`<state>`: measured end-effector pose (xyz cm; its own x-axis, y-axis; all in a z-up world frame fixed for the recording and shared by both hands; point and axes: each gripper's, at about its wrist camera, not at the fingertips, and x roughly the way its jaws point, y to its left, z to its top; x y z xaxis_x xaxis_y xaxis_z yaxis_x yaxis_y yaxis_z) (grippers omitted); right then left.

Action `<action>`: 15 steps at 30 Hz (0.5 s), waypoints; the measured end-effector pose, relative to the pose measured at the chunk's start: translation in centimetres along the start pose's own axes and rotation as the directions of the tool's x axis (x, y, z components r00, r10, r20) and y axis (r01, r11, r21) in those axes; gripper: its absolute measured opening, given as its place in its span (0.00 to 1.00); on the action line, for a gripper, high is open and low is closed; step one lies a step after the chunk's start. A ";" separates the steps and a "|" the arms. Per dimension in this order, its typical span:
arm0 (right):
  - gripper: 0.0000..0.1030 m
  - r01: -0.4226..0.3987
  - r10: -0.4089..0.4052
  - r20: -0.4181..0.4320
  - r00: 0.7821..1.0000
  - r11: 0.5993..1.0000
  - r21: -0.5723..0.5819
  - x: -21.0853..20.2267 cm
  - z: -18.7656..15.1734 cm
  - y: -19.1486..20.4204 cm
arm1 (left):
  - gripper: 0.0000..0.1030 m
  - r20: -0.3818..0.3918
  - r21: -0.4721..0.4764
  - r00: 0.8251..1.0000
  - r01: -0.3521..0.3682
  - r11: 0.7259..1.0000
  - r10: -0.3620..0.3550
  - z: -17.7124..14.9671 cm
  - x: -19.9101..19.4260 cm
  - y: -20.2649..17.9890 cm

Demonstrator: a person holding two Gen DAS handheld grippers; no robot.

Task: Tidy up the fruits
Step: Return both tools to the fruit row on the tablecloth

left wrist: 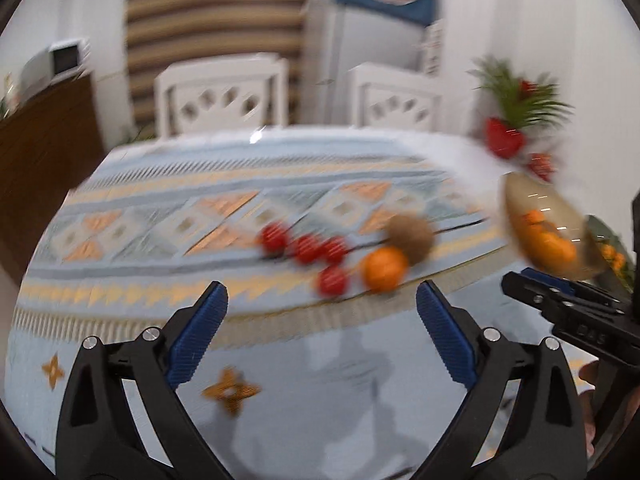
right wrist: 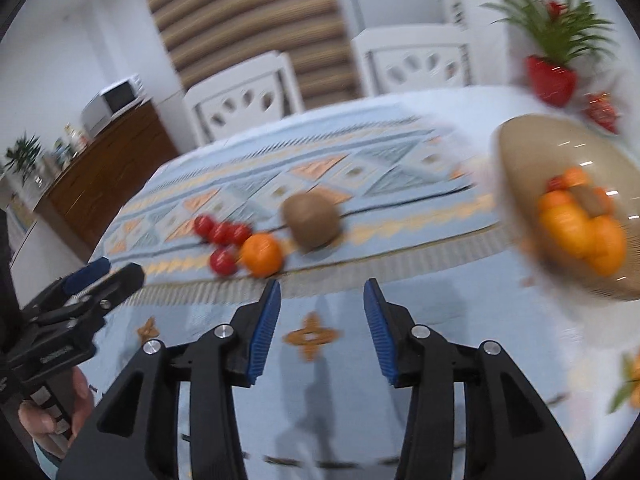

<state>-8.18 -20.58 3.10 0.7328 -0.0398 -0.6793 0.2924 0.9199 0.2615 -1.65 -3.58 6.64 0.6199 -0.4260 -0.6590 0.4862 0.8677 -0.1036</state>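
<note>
Fruits (right wrist: 262, 254) lie beyond both empty, spread grippers, beside bowl (right wrist: 516, 148).

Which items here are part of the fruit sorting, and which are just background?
Job: kiwi, orange, four small red fruits loose on the tablecloth; bowl already holding fruit; left gripper and right gripper, both open and empty.

Background: red plant pot, white chairs, microwave.

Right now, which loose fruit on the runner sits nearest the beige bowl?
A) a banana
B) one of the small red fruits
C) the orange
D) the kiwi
D: in the right wrist view the kiwi lies closest to the bowl, with the orange and the small red fruits farther left; no banana shows.
</note>
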 end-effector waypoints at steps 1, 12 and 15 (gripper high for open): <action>0.48 -0.010 0.010 -0.012 1.000 1.000 -0.013 1.2 -0.3 0.9 | 0.92 -0.011 -0.017 1.000 -0.001 1.000 0.001 -0.4 0.5 0.9; 0.64 -0.003 0.000 -0.032 0.999 0.996 -0.091 4.4 -2.0 3.3 | 0.95 0.002 -0.051 0.999 -0.037 0.998 0.037 -3.0 2.6 3.8; 0.69 0.004 -0.008 -0.037 0.999 0.992 -0.126 4.6 -2.1 4.1 | 0.96 0.000 0.002 0.999 -0.051 0.999 0.051 -3.1 2.7 2.7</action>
<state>-4.90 -16.20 -0.44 0.7072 -0.0330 -0.7063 0.2152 0.9616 0.1706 -0.53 -1.57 2.28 0.6438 -0.3813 -0.6634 0.4551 0.8878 -0.0687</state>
